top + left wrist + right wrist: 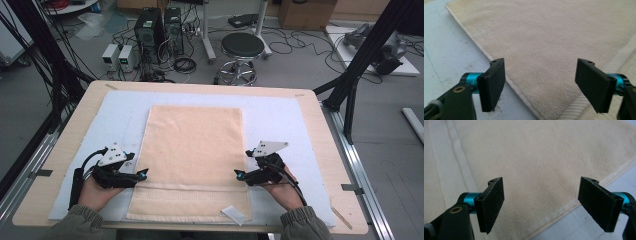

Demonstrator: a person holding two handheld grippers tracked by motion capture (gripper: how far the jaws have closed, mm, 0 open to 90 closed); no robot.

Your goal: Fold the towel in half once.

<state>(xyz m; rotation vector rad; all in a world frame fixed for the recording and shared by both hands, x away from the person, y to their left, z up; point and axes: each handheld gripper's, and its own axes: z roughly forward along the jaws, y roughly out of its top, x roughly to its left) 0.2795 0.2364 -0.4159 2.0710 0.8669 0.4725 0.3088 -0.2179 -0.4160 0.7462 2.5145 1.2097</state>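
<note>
A peach towel (192, 155) lies flat and lengthwise on the pale blue mat (280, 120) that covers the wooden table (320, 130). Near the towel's right near corner a small white tag (233, 214) sticks out (any writing on it is too small to read).

The left gripper (141, 174) sits just beside the towel's left long edge, toward the near end, jaws spread wide with nothing between the pads; in the left gripper view (541, 85) the hemmed edge runs diagonally between them. The right gripper (239, 174) mirrors it at the towel's right edge, likewise released (541, 205).

Bare mat borders the towel on both sides and beyond its far end, giving free room there.
</note>
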